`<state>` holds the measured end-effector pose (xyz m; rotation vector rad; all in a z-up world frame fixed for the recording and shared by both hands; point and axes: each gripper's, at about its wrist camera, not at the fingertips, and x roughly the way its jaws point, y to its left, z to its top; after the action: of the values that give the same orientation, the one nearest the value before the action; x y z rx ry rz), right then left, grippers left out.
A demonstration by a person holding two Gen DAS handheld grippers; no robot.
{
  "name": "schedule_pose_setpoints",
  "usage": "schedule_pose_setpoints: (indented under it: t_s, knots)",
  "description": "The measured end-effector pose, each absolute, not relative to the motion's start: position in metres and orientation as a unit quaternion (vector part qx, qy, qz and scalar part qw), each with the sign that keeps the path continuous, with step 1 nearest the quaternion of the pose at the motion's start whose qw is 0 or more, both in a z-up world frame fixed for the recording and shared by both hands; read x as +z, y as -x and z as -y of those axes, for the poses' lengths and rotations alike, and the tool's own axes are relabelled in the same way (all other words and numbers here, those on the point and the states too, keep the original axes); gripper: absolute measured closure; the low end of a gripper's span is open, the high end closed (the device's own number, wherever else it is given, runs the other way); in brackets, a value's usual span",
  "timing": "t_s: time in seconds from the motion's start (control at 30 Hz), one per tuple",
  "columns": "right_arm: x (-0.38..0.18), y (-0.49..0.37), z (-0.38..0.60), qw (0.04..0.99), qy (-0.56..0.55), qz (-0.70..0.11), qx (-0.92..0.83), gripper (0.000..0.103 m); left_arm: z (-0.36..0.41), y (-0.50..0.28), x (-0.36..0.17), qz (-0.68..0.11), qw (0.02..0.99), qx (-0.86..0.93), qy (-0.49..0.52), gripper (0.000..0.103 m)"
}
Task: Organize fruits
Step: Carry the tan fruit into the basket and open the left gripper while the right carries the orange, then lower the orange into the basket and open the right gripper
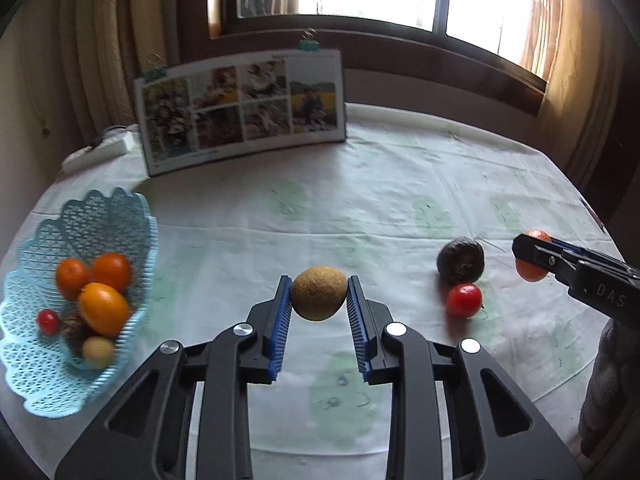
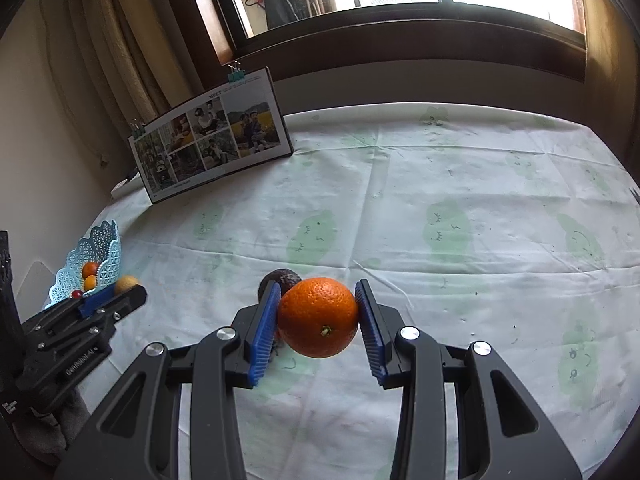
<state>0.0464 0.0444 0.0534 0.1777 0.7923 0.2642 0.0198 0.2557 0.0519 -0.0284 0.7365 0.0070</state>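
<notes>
Left gripper point(image 1: 319, 298) clamped brown kiwi point(image 1: 319, 299), lifted above tablecloth point(image 1: 400, 200), right of blue basket point(image 1: 86, 216) with fruit. Right gripper point(image 2: 318, 316) gripped orange point(image 2: 318, 317) above table; avocado point(image 1: 460, 260) and tomato point(image 1: 464, 300) lay between grippers.

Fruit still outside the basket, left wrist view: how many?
4: a kiwi in the left hand-held gripper, an orange in the right hand-held gripper, and an avocado and tomato on the tablecloth. None looks hidden.
</notes>
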Motion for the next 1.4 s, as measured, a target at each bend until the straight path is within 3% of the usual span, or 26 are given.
schedule_pose_setpoints:
  t_s: [0.77,0.8,0.87,1.13,1.4]
  knots:
    - [0.082,-0.035,-0.158,0.903,-0.041,-0.370,0.214,0.064,-0.412,0.056,0.070,-0.310,0.932,0.177,0.067,0.073]
    - [0.083,-0.034,-0.165,0.902,-0.039,-0.370,0.219,0.064,-0.416,0.058,0.070,-0.308,0.932,0.180,0.070,0.071]
    - [0.084,-0.033,-0.176,0.900,-0.036,-0.370,0.227,0.064,-0.423,0.063,0.070,-0.304,0.931,0.183,0.080,0.049]
    - [0.094,-0.029,-0.224,0.891,-0.018,-0.367,0.265,0.064,-0.447,0.085,0.077,-0.274,0.935,0.207,0.087,0.022]
    - [0.100,-0.016,-0.280,0.877,0.005,-0.362,0.315,0.064,-0.467,0.101,0.079,-0.264,0.931,0.236,0.091,0.017]
